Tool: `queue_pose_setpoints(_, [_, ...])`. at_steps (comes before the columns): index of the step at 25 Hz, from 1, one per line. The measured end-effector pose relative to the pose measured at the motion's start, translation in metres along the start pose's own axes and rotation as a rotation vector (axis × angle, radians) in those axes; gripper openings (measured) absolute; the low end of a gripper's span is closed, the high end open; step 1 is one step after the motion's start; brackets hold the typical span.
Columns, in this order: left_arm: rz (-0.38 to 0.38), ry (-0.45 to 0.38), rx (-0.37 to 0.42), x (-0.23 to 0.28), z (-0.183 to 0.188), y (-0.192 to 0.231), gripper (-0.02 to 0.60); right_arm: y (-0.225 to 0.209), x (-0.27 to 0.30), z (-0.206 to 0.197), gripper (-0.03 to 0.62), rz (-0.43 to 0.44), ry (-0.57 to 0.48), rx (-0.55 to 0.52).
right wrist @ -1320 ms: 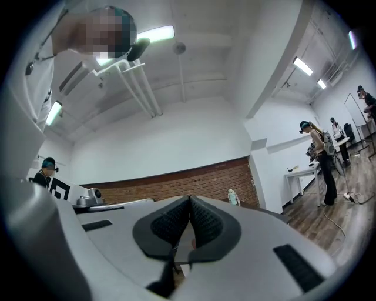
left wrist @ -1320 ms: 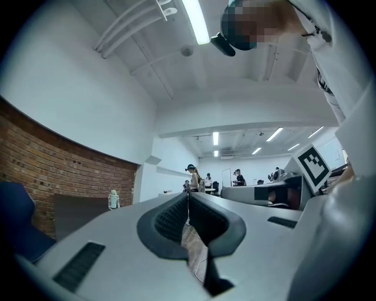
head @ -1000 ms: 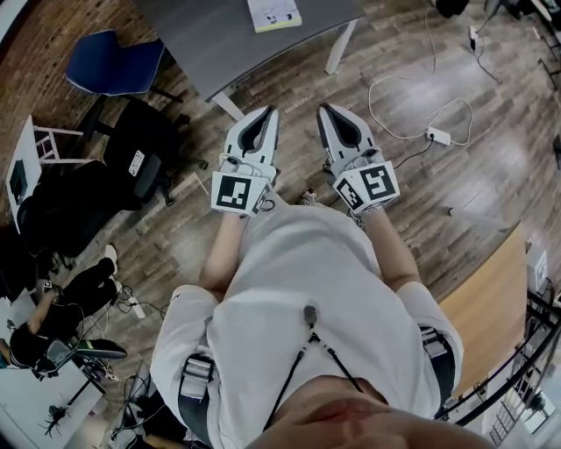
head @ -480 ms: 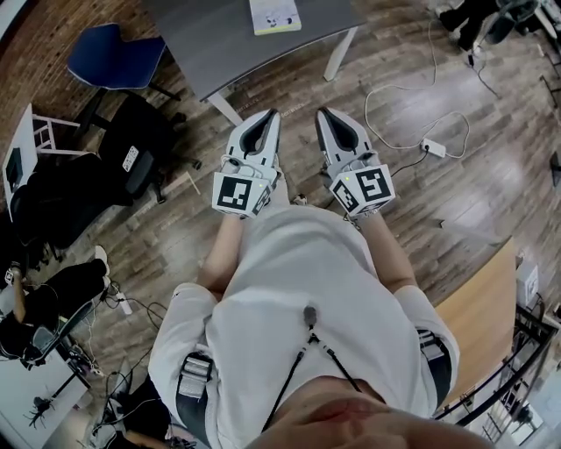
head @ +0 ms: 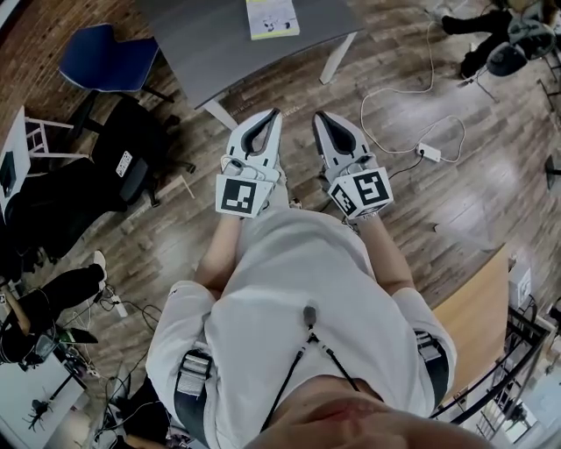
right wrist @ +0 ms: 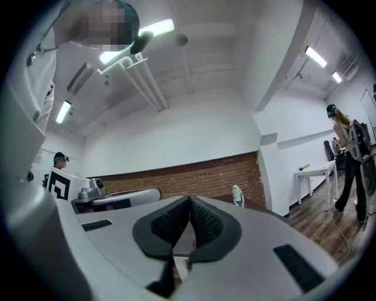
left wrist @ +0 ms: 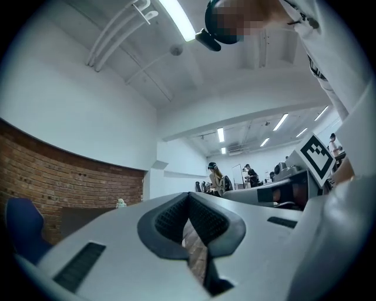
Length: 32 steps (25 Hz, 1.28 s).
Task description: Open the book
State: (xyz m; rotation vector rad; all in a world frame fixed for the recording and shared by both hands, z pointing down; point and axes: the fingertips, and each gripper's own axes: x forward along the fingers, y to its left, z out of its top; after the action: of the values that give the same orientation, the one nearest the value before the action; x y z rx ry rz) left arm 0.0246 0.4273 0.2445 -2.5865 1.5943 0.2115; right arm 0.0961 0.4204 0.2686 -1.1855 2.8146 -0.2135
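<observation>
The book (head: 272, 17), pale green and white and closed, lies on the grey table (head: 202, 48) at the top of the head view. My left gripper (head: 273, 114) and right gripper (head: 319, 116) are held side by side in front of the person's body. They hang over the wooden floor, short of the table's near edge and apart from the book. Both are shut with nothing between the jaws. In the left gripper view, the left gripper (left wrist: 189, 195) has its pads meeting. The right gripper (right wrist: 189, 199) shows the same in the right gripper view.
A blue chair (head: 105, 61) and a black chair (head: 131, 149) stand left of the table. A white cable with a power strip (head: 427, 151) lies on the floor at right. A wooden tabletop (head: 478, 316) is at lower right. Other people are at the lower left (head: 53, 298) and top right (head: 500, 44).
Both grippers stay shut and side by side. The floor, chairs and power strip have slid a little in the head view. A person has come into view at top right.
</observation>
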Motion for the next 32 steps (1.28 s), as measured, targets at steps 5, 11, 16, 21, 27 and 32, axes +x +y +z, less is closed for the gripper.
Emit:
queue_pose_setpoints(5, [-0.089, 0.064, -0.039, 0.026, -0.020, 0.014, 0.023, -0.019, 0.028, -0.001, 0.037, 0.017, -0.012, 0.023])
queue_pose_setpoints(11, [-0.104, 0.102, -0.040, 0.062, -0.041, 0.048, 0.023, -0.045, 0.068, -0.005, 0.037, 0.008, -0.003, 0.033])
queue_pose_setpoints(16, [-0.102, 0.102, -0.053, 0.101, -0.051, 0.075, 0.023, -0.070, 0.102, 0.000, 0.037, 0.016, 0.007, 0.029])
queue_pose_setpoints(21, [-0.148, 0.097, -0.101, 0.137, -0.056, 0.106, 0.023, -0.096, 0.150, 0.006, 0.037, -0.008, 0.013, 0.075])
queue_pose_setpoints(27, [-0.156, 0.078, -0.134, 0.170, -0.056, 0.150, 0.023, -0.114, 0.200, 0.016, 0.037, -0.024, 0.009, 0.092])
queue_pose_setpoints(32, [-0.180, 0.093, -0.087, 0.197, -0.065, 0.183, 0.023, -0.127, 0.245, 0.017, 0.037, -0.048, 0.005, 0.092])
